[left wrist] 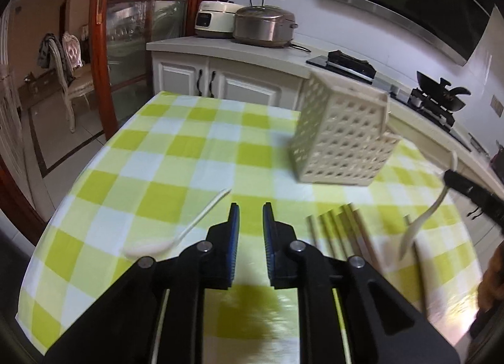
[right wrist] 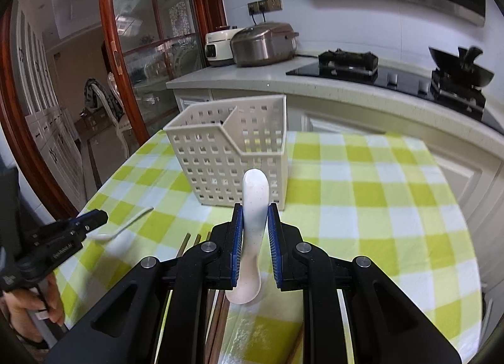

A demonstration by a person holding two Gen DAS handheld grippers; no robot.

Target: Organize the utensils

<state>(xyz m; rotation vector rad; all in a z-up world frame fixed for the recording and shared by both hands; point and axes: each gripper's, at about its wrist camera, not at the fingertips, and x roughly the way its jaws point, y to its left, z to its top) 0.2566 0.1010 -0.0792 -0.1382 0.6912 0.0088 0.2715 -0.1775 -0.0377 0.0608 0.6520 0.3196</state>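
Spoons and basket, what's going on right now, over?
Right gripper shut on a white spoon, off the table. Left gripper open, empty, near second spoon. Basket upright ahead, chopsticks below; path clear.

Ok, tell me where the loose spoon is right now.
The loose spoon lies on the checked tablecloth just left of the open left gripper, across from the chopsticks; the right wrist view shows it at lower left, beside that gripper's tip.

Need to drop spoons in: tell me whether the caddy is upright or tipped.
Upright: the caddy stands on its base on the tablecloth, open top upward.
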